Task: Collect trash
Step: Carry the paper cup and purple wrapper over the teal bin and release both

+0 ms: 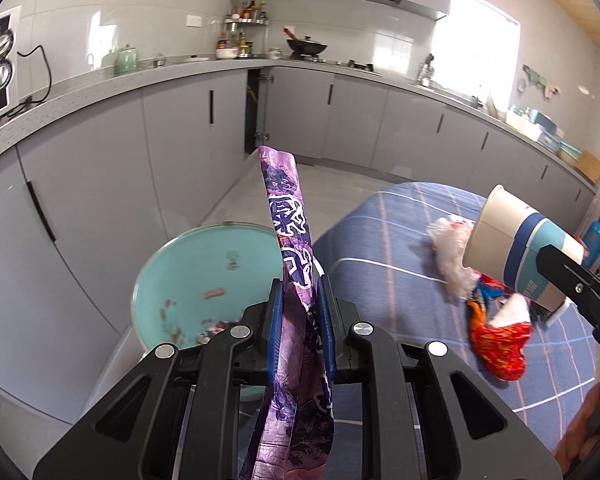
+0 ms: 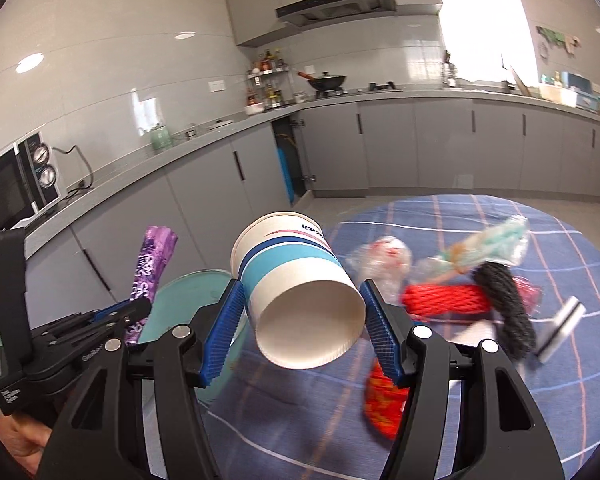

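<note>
In the left wrist view, the left hand-held gripper (image 1: 299, 312) sits at lower centre, its blue pads clamped on a purple wrapper (image 1: 290, 236) that stands up past the fingers. Just behind it, lower left, is the teal bin (image 1: 188, 276). At the right edge the right hand-held gripper (image 2: 302, 320) grips a paper cup (image 2: 296, 288) lying sideways between its pads. Red wrappers (image 2: 444, 300), clear plastic (image 2: 380, 260) and a dark knitted piece (image 2: 508, 312) lie on the blue checked tabletop (image 2: 560, 380).
</note>
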`<state>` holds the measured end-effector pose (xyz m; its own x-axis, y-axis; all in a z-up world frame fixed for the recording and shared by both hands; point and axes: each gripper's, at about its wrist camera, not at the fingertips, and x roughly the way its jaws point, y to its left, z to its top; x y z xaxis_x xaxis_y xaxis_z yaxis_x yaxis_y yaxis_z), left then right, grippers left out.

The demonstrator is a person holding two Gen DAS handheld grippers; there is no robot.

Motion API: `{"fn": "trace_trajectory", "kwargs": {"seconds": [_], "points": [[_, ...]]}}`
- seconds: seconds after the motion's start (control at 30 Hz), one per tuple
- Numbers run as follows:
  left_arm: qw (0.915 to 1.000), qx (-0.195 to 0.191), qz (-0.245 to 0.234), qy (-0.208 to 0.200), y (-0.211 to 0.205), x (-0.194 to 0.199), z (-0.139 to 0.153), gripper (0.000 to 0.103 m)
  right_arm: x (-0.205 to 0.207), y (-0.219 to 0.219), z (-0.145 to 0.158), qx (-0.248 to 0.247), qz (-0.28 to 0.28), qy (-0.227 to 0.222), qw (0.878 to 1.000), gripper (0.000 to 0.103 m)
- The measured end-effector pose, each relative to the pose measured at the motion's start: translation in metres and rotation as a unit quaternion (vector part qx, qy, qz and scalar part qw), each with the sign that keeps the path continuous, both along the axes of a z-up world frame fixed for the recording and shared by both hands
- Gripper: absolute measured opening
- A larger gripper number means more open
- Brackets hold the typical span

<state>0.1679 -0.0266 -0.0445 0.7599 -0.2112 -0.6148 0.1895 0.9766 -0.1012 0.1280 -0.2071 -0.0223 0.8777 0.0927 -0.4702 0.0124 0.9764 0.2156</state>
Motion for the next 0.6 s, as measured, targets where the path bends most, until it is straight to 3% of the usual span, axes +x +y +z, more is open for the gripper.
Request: {"fn": "trace_trajectory", "kwargs": {"seconds": [0.6], "points": [[0.9989, -0.010, 0.042, 0.019, 0.045, 0.023, -0.012, 0.018, 0.041, 0.065, -0.008, 0.000, 0.055, 0.019, 0.998, 0.060]]}}
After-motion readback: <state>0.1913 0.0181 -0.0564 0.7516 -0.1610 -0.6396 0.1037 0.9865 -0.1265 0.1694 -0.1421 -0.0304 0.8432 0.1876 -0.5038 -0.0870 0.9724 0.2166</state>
